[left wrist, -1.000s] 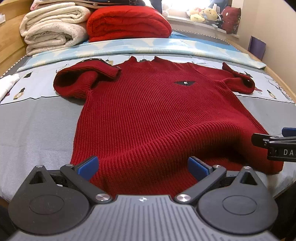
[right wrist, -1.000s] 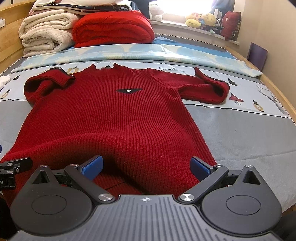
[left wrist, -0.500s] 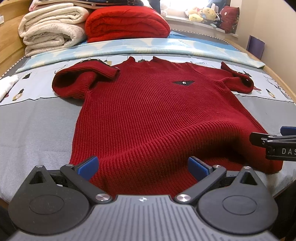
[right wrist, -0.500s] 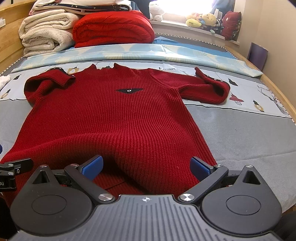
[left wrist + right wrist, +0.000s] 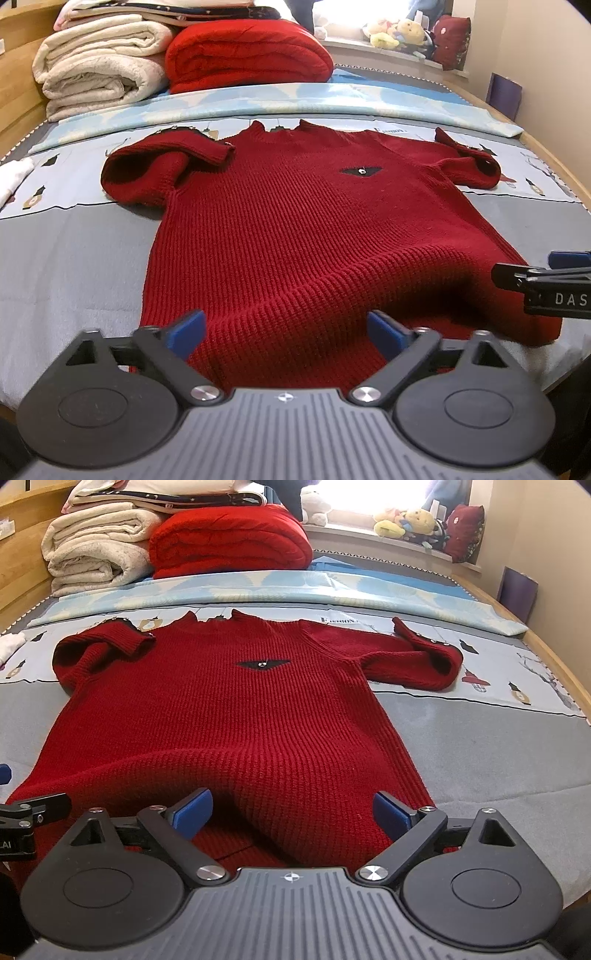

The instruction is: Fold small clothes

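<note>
A dark red knitted short-sleeved sweater (image 5: 295, 229) lies face up on the bed, collar far, hem near; it also shows in the right wrist view (image 5: 236, 716). Both sleeves are folded inward on themselves. My left gripper (image 5: 286, 328) is open, its blue pads on either side of the raised hem near its left half. My right gripper (image 5: 293, 810) is open over the hem's right half, where the fabric bulges up between the pads. Each gripper's tip shows at the edge of the other's view.
The bed has a grey blanket (image 5: 66, 258) and a printed light blue sheet (image 5: 498, 672). Folded cream blankets (image 5: 96, 70) and a folded red quilt (image 5: 247, 55) are stacked at the head. Soft toys (image 5: 413, 524) sit on the sill. A wooden bed frame edge (image 5: 554, 664) runs along the right.
Both grippers have stayed open at the hem. The views have shifted only slightly; the sweater has not visibly moved.
</note>
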Demonstrator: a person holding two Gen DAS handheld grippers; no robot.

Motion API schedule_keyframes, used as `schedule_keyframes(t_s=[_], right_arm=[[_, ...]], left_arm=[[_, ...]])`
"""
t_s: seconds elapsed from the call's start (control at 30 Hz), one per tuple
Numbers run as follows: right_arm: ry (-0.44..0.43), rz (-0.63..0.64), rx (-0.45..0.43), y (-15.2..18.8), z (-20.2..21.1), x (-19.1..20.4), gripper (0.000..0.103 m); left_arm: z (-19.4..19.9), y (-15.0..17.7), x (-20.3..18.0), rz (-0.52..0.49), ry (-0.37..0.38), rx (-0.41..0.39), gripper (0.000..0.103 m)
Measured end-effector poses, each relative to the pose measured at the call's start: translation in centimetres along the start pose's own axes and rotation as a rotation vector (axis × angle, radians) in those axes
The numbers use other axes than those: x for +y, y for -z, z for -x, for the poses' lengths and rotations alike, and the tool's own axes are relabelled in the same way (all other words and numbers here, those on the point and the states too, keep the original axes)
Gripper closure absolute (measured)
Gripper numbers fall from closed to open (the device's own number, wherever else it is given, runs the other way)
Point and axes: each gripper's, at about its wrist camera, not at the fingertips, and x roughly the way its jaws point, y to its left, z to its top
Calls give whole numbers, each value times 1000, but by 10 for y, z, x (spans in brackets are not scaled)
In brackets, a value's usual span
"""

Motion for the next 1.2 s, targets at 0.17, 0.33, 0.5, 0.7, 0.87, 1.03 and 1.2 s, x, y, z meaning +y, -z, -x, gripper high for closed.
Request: schedule_keyframes(t_s=[0.17,0.33,0.5,0.7,0.87,1.03,1.2], right_arm=[[-34,-18,-13,-3,2,-3,35],[-97,-68,-205,-43,29,-49,54],[-63,48,-268,-83,24,-116,53],[-47,-15,32,-54,-47,-165,50],[-111,-120,196,-50,-80,-172,46],[-114,-130,314,-40,-100,-170,39],[-175,-105,447,-34,-116,-164,38]], left_arm=[[4,-4,3,-18,32,-16,61],[18,-36,49,-18,77,-61,71],[5,-59,107,-131,101,19,71],[-50,-29,159,77,124,277,71],[-73,-22,154,80,129,416,56],[-83,-21,154,107,179,474,53],[-90,-17,148,95,207,524,53]])
